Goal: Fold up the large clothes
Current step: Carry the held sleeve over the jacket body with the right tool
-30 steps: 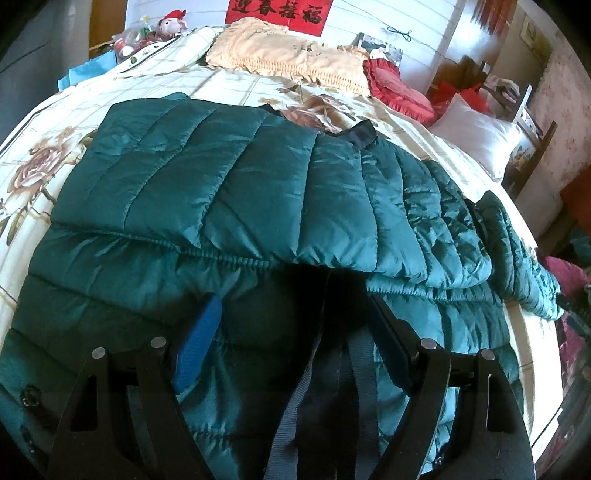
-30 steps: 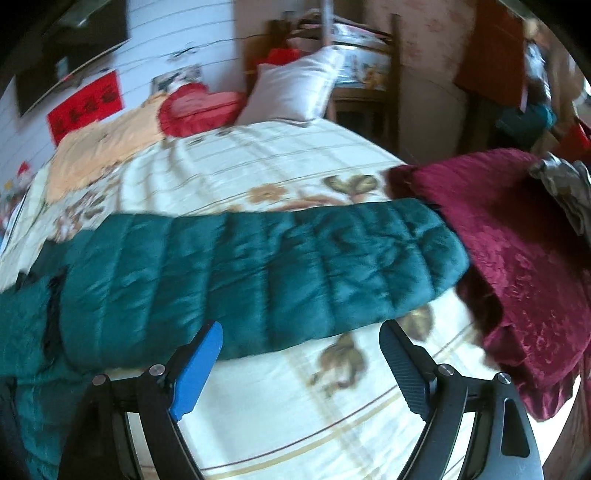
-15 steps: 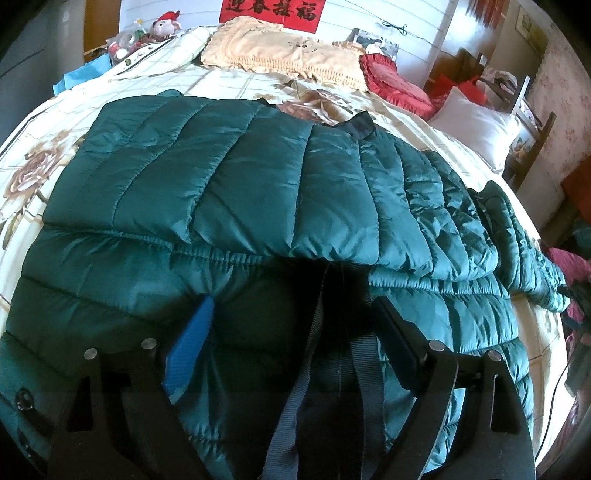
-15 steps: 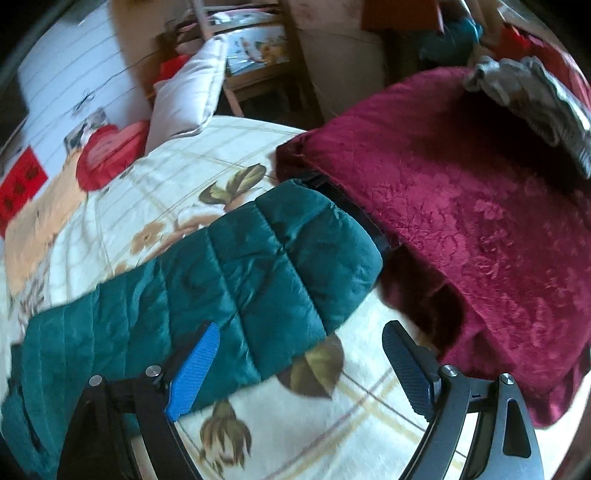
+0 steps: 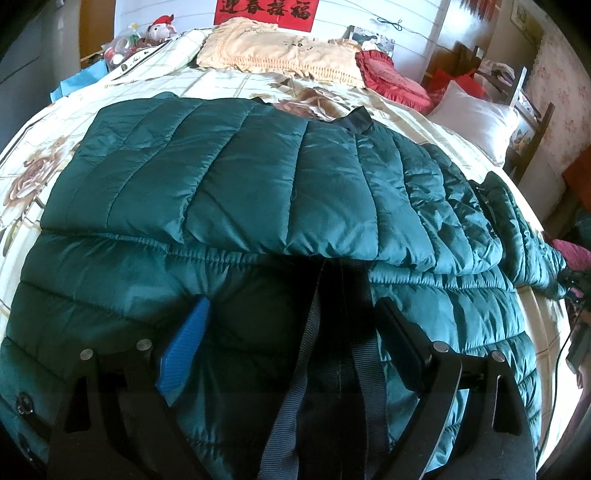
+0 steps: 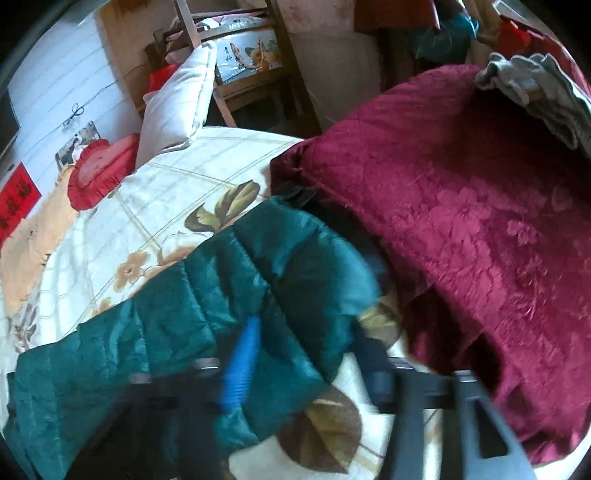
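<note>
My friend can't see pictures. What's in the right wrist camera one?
The right gripper has just been closing its fingers on the cuff end of a dark green puffer jacket sleeve lying across a cream floral bedspread. A crimson patterned blanket is heaped beside it, with a white pillow and red cushion behind. The gripper is blurred.

Ahead of your left gripper, a white panelled wall [image 5: 413, 33] carries a red paper banner with black characters [image 5: 264, 10], above a floral cream bedsheet [image 5: 37, 155]. Beyond your right gripper stands a brown wooden chair [image 6: 255, 74]; a crimson damask quilt [image 6: 480, 221] lies to its right.
</note>
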Demonstrator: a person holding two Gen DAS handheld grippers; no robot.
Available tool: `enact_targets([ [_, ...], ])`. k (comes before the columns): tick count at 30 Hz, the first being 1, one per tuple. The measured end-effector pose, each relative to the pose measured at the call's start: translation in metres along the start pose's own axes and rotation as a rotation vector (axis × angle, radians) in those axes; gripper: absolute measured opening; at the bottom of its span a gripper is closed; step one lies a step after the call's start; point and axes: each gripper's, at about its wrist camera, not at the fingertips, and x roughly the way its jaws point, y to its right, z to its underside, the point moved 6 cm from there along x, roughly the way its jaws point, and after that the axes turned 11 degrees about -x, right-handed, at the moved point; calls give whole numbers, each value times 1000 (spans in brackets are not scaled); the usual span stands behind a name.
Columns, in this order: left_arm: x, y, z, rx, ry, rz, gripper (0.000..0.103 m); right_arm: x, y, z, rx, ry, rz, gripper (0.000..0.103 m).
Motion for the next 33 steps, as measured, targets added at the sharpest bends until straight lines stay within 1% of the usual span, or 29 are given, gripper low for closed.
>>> enact_targets([
  [2, 0, 0, 0, 2, -1, -3, 90, -3, 2, -2, 8, 9, -12, 17],
  [5, 0, 0, 0, -1, -1, 1, 90, -16, 0, -6, -15, 39, -28, 13],
  [9, 0, 0, 0, 1, 2, 0, 90, -41, -5, -11, -64, 89, -48, 11],
  [11, 0, 0, 0, 2, 3, -1, 90, -52, -9, -12, -71, 109, -72, 11],
  [15, 0, 0, 0, -2, 2, 2, 90, -83, -25, -18, -105, 161, -135, 10],
  [18, -4, 1, -2, -3, 3, 4, 90, -109, -45, -23, -152, 197, -188, 10],
  [21, -14, -3, -13, -28, 13, 17, 90, -139, -77, -27, -231, 231, -259, 10],
  [23, -25, -10, -22, -47, 40, 17, 90, -156, -94, -26, -272, 246, -293, 9],
  [27, -50, -26, -44, -76, 107, 22, 90, -186, -147, -26, -377, 273, -380, 9],
  [29, -57, -37, -52, -86, 119, 13, 90, -197, -177, -23, -423, 273, -436, 9],
  [31, -61, -47, -56, -98, 121, 7, 90, -202, -202, -18, -456, 265, -477, 9],
  [33, -62, -60, -61, -115, 121, -6, 90, -207, -236, -8, -504, 254, -514, 9],
])
